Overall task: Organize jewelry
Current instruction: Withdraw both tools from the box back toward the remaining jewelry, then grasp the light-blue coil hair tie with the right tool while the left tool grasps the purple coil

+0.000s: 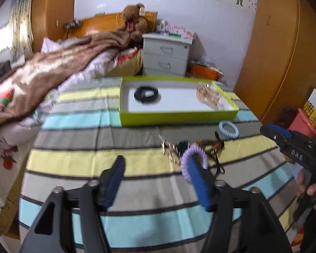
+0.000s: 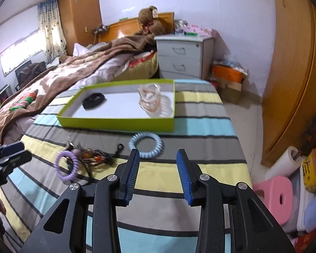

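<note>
Item: blue coil ring (image 2: 145, 145), just ahead of my right claw (image 2: 158, 158), gaping, empty; I should straddle one side. Left claw (image 1: 157, 164) wide, empty.

Cloth and card surfaces

Striped cloth (image 2: 200, 124) matt, woven; on it, green tray (image 2: 115, 124) smooth card, lilac coil band (image 1: 192, 151) glossy plastic.

A table covered in a striped cloth (image 2: 200, 126) of grey, yellow and pale blue bands. At its far side rests a shallow lime-green tray (image 2: 118, 124). Nearer lie a light blue coil bracelet (image 2: 145, 145), a purple coil bracelet (image 2: 65, 166), and between them a tangled heap of darker jewelry (image 2: 94, 157).
</note>
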`<state>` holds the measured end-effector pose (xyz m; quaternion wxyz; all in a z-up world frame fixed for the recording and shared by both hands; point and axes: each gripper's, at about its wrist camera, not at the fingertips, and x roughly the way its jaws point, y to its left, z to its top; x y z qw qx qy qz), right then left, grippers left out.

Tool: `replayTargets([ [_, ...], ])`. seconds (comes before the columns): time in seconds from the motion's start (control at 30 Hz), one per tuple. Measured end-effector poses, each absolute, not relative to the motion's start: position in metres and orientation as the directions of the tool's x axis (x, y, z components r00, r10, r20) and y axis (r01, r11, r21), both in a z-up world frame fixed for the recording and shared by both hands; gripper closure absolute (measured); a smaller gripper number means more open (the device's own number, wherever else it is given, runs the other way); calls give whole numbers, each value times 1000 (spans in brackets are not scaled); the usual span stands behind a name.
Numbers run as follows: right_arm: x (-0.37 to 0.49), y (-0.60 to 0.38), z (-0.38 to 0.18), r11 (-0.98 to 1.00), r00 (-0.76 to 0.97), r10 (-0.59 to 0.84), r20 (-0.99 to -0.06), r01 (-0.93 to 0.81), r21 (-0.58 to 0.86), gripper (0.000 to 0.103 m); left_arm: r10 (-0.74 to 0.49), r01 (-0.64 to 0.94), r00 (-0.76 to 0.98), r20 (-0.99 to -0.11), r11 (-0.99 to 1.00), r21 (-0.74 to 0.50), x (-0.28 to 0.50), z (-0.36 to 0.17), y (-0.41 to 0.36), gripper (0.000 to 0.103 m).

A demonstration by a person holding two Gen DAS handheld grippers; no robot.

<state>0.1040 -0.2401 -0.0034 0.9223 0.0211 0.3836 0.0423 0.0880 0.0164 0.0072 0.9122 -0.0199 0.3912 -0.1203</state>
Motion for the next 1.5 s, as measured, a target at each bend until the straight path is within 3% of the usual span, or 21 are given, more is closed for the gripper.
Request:
replayTargets([
  [0.07, 110, -242, -9, 995, 682, 99, -725, -64, 77, 65, -242, 188, 639, -730, 969, -157, 90, 0, 21, 28],
  [0.27, 126, -239, -20, 993, 645, 114, -755, -80, 82, 65, -236, 161, 594, -769, 972, -174, 92, -15, 26, 28],
  [1.03, 168, -227, -42, 994, 576, 101, -811, -81, 67, 66, -336, 201, 553, -763, 942, -269, 94, -18, 19, 29],
  [1.27, 166, -230, -43, 997, 582, 78, -810, -64, 49, 91, -353, 214, 533, -770, 936, -281, 99, -21, 10, 29],
  [1.5, 158, -240, -40, 995, 604, 99, -791, -48, 88, 93, -355, 213, 519, -778, 935, -284, 105, -25, 5, 32],
])
